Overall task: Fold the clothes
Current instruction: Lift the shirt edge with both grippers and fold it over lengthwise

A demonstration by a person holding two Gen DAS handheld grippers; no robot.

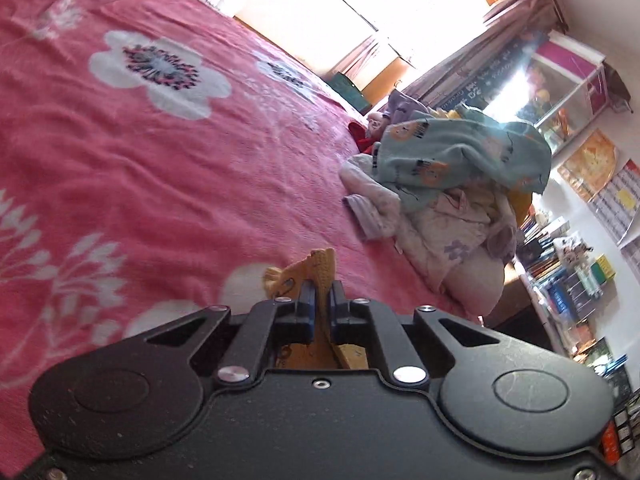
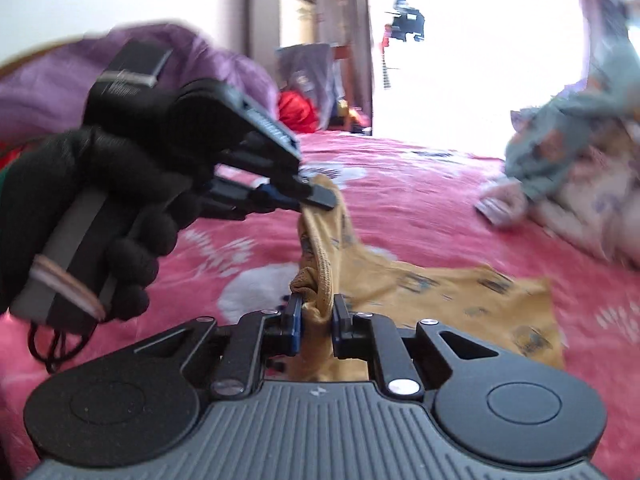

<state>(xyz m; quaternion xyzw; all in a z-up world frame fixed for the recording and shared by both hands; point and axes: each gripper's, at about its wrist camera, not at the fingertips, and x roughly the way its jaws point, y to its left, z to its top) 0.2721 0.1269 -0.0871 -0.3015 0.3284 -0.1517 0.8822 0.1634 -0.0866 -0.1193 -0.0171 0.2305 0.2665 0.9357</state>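
A mustard-yellow printed garment (image 2: 460,292) lies partly on the pink flowered bedspread (image 2: 420,208), one edge lifted. My right gripper (image 2: 317,308) is shut on a bunched ribbed hem of it. My left gripper (image 2: 316,196), held by a black-gloved hand (image 2: 100,200), is shut on the same edge higher up, so the cloth hangs between the two. In the left wrist view the left gripper (image 1: 320,300) pinches a strip of the yellow garment (image 1: 312,272) between its blue pads.
A heap of unfolded clothes (image 1: 448,184), topped by a pale blue printed piece, sits near the bed's far right edge. Bookshelves (image 1: 568,280) and a glass cabinet (image 1: 568,92) stand beyond. A purple cloth (image 2: 120,64) lies behind the left hand.
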